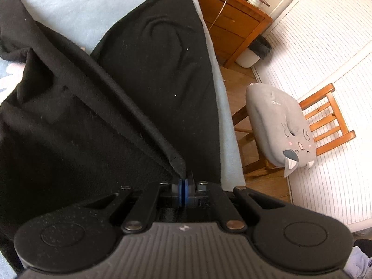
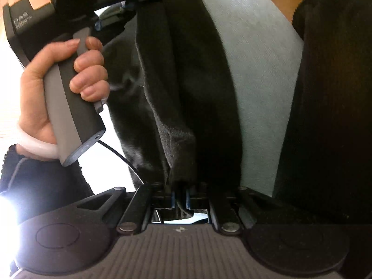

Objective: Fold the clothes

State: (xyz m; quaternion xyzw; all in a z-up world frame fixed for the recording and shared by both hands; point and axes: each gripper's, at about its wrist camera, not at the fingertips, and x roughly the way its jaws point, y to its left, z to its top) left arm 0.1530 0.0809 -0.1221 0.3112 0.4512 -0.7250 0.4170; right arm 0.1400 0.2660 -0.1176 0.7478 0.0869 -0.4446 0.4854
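Observation:
A pair of black trousers [image 1: 151, 69] lies spread on a bed with a light blue sheet [image 1: 69, 7], the two legs fanning away from me. My left gripper [image 1: 183, 183] is shut on a thick folded edge of the fabric, which rises taut to its blue pads. In the right wrist view my right gripper [image 2: 180, 197] has a bunched fold of the same black trousers [image 2: 186, 93] pinched between its blue pads. The left gripper [image 2: 125, 7] shows there at the upper left, held by a hand [image 2: 69, 76], with the fabric stretched between the two grippers above the sheet [image 2: 255, 69].
The bed's right edge runs beside a wooden floor. A wooden dresser [image 1: 232, 23] with clutter on top and a white bin [image 1: 253, 53] stand at the back. A wooden chair [image 1: 325, 116] carries a grey cat cushion [image 1: 279, 127], with white slatted doors [image 1: 325, 46] behind.

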